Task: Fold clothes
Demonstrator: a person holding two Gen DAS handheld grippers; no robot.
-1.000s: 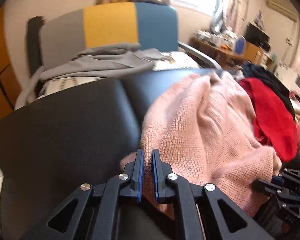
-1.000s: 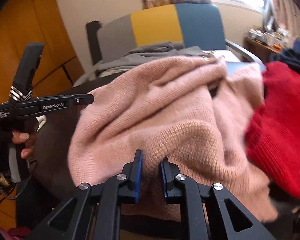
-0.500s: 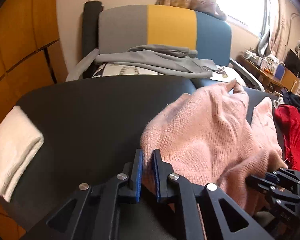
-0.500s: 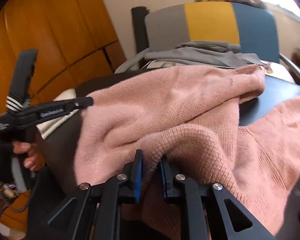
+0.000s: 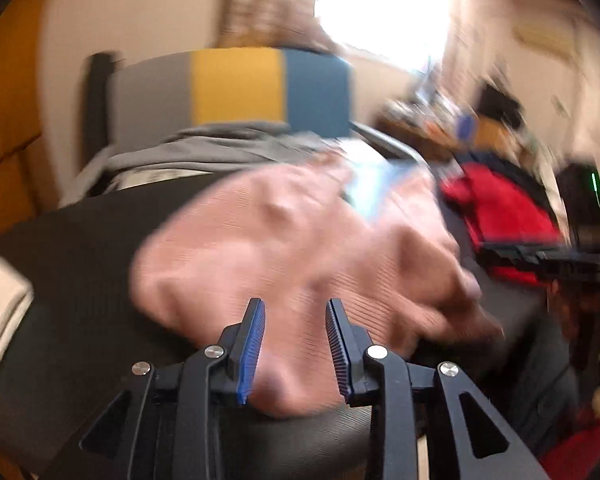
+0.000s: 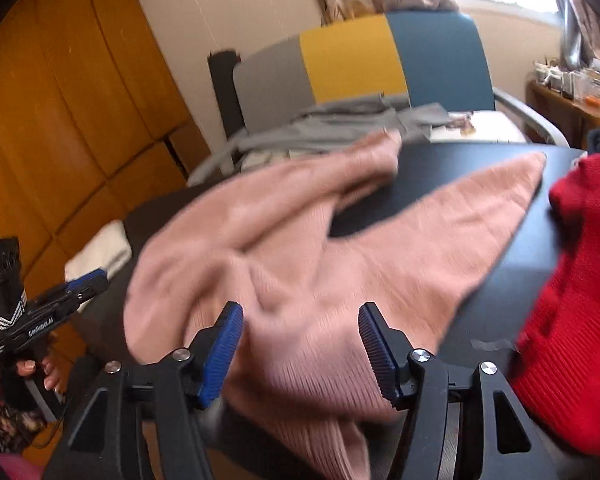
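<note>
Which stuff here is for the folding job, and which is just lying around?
For the job: pink sweater, left gripper, right gripper, both opening over it.
Lying about: red sweater, grey garment, white cloth, chair.

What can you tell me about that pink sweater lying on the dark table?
The pink sweater is a soft ribbed knit, loosely crumpled and not yet folded. It is spread over the dark table, with one part reaching toward the striped chair and another flatter part stretching toward the red garment beside it. Its near edge hangs over the table's front. The left hand-held gripper and right hand-held gripper are both opening, with sweater fabric between their jaws but no longer pinched. The left view is blurred.
</note>
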